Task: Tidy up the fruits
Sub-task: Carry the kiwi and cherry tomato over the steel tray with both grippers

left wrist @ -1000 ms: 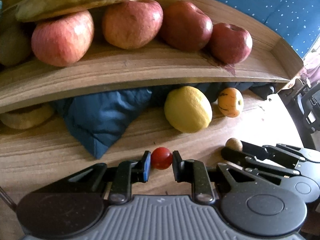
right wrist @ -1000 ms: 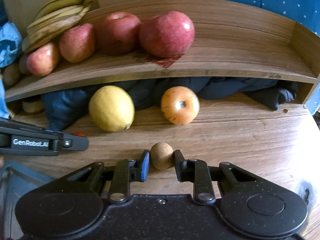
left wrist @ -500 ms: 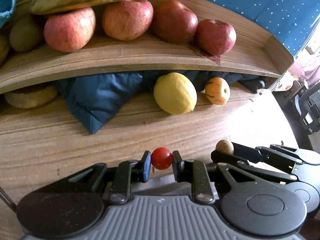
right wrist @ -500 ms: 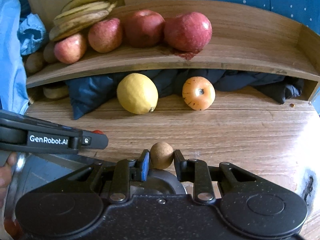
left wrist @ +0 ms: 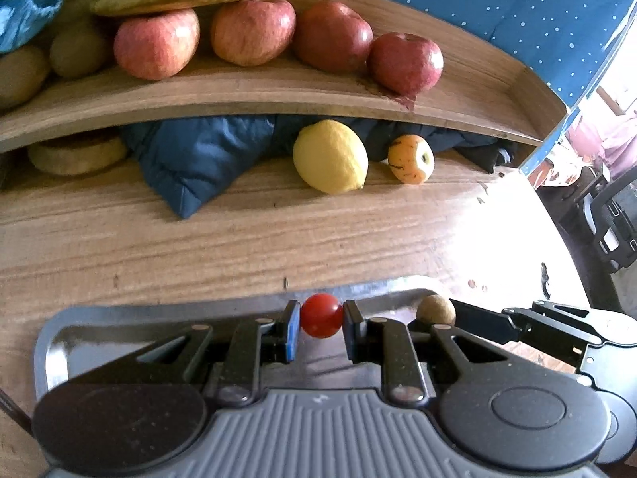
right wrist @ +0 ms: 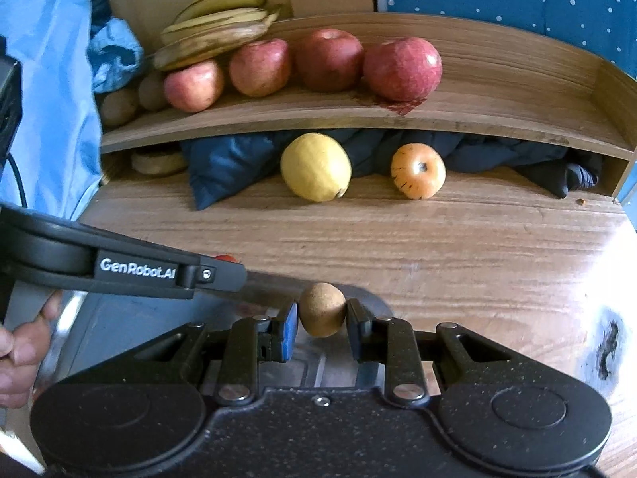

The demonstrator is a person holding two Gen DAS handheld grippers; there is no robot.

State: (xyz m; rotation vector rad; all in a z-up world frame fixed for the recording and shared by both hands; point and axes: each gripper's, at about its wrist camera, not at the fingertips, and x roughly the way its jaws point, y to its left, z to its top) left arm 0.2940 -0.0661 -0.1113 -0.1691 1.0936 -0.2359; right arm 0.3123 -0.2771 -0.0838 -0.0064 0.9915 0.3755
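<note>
My left gripper point(left wrist: 320, 324) is shut on a small red cherry tomato point(left wrist: 321, 315), held over a grey metal tray point(left wrist: 119, 328) on the wooden table. My right gripper point(right wrist: 321, 320) is shut on a small brown round fruit point(right wrist: 321, 309), above the tray's right end point(right wrist: 368, 298). That brown fruit point(left wrist: 436, 310) also shows in the left wrist view, just right of the tomato. A yellow lemon point(left wrist: 330, 157) and a small orange apple point(left wrist: 411, 158) lie on the table before the shelf. Several red apples point(right wrist: 402, 68) and bananas point(right wrist: 215, 28) sit on the wooden shelf point(right wrist: 497, 91).
A dark blue cloth point(left wrist: 199, 155) is stuffed under the shelf. Brown kiwis point(right wrist: 119, 105) sit at the shelf's left end. A round flat thing point(left wrist: 77, 155) lies under the shelf at left. A hand point(right wrist: 20, 350) holds the left gripper's handle. Light blue fabric point(right wrist: 51, 79) hangs at left.
Both grippers have drawn back from the shelf and risen a little, carrying the tomato and the brown fruit. The grey tray has come into view beneath them.
</note>
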